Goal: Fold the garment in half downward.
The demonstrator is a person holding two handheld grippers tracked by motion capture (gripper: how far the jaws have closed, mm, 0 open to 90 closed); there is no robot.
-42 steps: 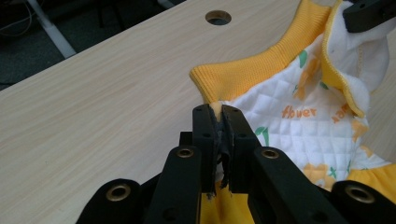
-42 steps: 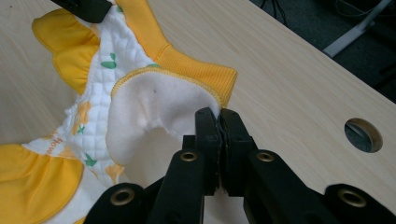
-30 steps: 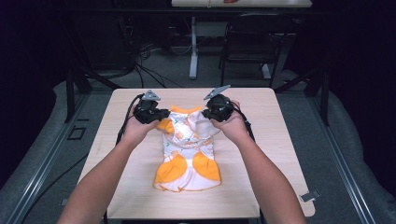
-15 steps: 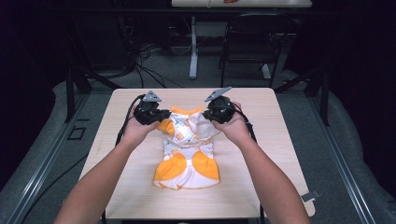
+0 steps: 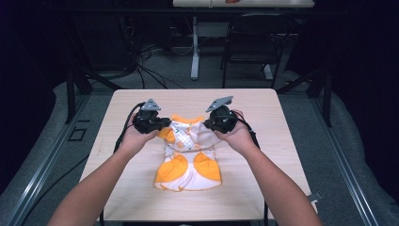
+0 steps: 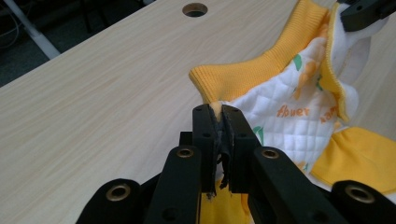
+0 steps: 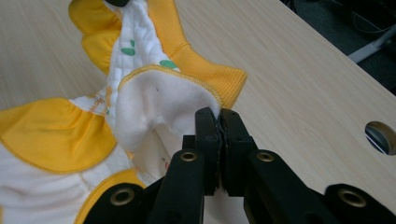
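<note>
The small white-and-orange garment (image 5: 188,153) lies near the middle of the table (image 5: 263,117), its far end raised a bit off the wood w/ the near part flat. The left gripper (image 6: 219,112) is clamped on the orange ribbed corner at one side and the right gripper (image 7: 218,116) is clamped on the white fleece edge at the other. Compared w/ a second ago the cloth has moved a little toward the person and the top looks more spread, so I judge they are pulling it straight, probably to prepare a fold.
</note>
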